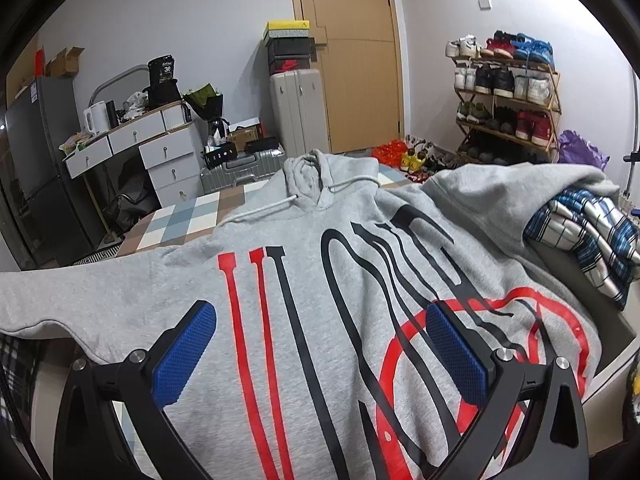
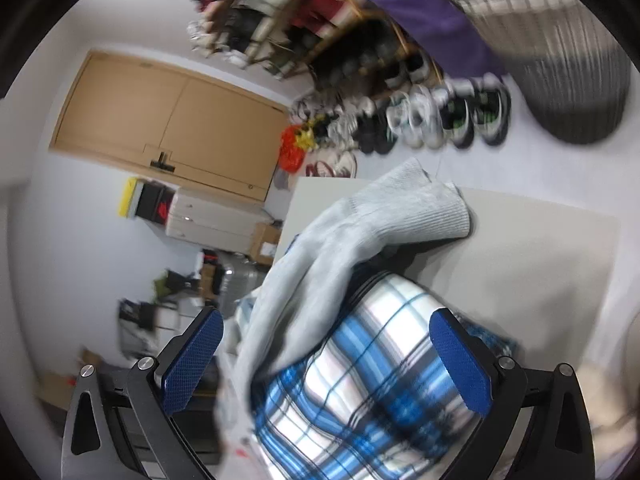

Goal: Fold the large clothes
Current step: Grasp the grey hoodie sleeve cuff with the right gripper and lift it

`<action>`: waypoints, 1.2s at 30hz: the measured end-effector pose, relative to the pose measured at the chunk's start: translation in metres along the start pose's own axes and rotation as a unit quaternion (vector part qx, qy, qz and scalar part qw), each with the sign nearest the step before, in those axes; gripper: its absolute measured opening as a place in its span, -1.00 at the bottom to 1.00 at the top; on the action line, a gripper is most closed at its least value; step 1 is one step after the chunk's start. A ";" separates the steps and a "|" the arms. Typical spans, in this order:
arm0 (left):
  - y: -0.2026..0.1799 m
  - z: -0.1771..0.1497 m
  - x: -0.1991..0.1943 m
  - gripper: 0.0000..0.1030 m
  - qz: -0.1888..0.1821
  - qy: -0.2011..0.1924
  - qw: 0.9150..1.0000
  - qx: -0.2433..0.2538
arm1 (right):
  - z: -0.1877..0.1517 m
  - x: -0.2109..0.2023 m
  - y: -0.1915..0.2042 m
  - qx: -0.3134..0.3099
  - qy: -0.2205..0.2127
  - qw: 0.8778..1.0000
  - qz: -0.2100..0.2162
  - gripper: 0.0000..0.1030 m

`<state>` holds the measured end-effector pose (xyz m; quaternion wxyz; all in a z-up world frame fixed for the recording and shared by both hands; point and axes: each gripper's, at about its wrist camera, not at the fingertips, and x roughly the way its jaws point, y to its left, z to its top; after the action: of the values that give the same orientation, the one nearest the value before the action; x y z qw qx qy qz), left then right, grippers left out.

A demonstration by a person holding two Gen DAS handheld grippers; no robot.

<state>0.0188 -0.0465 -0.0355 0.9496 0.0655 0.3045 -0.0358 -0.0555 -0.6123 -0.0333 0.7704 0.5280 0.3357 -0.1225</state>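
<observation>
A grey hoodie with red and black lettering lies spread face up on the bed, hood at the far end. My left gripper is open and empty, just above the hoodie's chest print. The hoodie's right sleeve drapes over a blue and white plaid bundle. In the right wrist view, which is rolled sideways and blurred, my right gripper is open over that plaid bundle, with the grey sleeve and its ribbed cuff lying across it. Nothing is held.
A checked bedsheet shows beyond the hoodie. A white drawer desk, suitcases, a wooden door and a shoe rack stand beyond the bed. Shoes line the floor. A pale board lies under the bundle.
</observation>
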 end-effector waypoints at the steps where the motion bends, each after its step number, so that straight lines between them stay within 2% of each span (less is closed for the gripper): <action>1: -0.001 -0.001 0.001 0.98 0.002 0.003 1.000 0.002 | 0.005 0.002 -0.003 0.005 -0.009 1.000 -0.004 1.00; 4: -0.006 -0.003 0.001 0.98 0.007 0.006 1.000 0.012 | 0.009 0.019 0.003 -0.009 0.012 1.000 0.008 1.00; 7: -0.008 -0.004 0.003 0.98 0.014 0.007 1.000 0.021 | 0.012 0.036 -0.003 0.018 0.035 0.999 0.003 0.96; 9: -0.010 -0.003 0.005 0.98 0.017 0.010 1.000 0.024 | 0.016 0.048 -0.001 0.018 0.043 0.998 -0.044 0.84; 11: -0.010 -0.004 0.007 0.98 0.019 0.013 0.999 0.026 | 0.022 0.055 0.000 0.009 0.048 0.995 -0.083 0.42; 13: -0.012 -0.004 0.008 0.98 0.019 0.016 0.999 0.030 | 0.025 0.058 0.000 0.020 0.042 0.994 -0.098 0.28; 14: -0.012 -0.004 0.009 0.98 0.020 0.016 0.999 0.032 | 0.027 0.057 0.002 0.018 0.035 0.994 -0.103 -0.06; 15: -0.013 -0.005 0.009 0.98 0.021 0.017 0.999 0.034 | 0.029 0.056 0.005 0.009 0.023 0.994 -0.110 -0.26; 16: -0.013 -0.004 0.010 0.98 0.021 0.017 0.999 0.036 | 0.031 0.053 0.014 -0.011 0.005 0.992 -0.122 -0.59; 17: -0.014 -0.004 0.010 0.98 0.021 0.018 0.999 0.037 | 0.032 0.051 0.018 -0.026 -0.006 0.991 -0.130 -0.75; 20: -0.016 -0.004 0.011 0.98 0.020 0.019 0.999 0.040 | 0.030 0.035 0.051 -0.095 -0.069 0.982 -0.148 -0.78; 23: -0.017 -0.004 0.009 0.98 0.020 0.016 0.999 0.043 | 0.021 0.019 0.093 -0.181 -0.131 0.961 -0.160 -0.79; 28: -0.015 -0.003 0.005 0.98 0.024 0.006 0.999 0.044 | -0.006 -0.003 0.171 -0.302 -0.230 0.904 -0.197 -0.80; 31: -0.012 -0.001 0.002 0.98 0.025 0.000 0.999 0.041 | -0.024 -0.010 0.212 -0.344 -0.269 0.878 -0.195 -0.80; 36: 0.001 0.003 -0.004 0.98 0.032 -0.017 0.999 0.037 | -0.060 -0.019 0.280 -0.407 -0.291 0.851 -0.161 -0.80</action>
<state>0.0172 -0.0454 -0.0309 0.9521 0.1100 0.2846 -0.0182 0.0594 -0.4463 0.1709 0.9481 0.0462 0.1967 -0.2454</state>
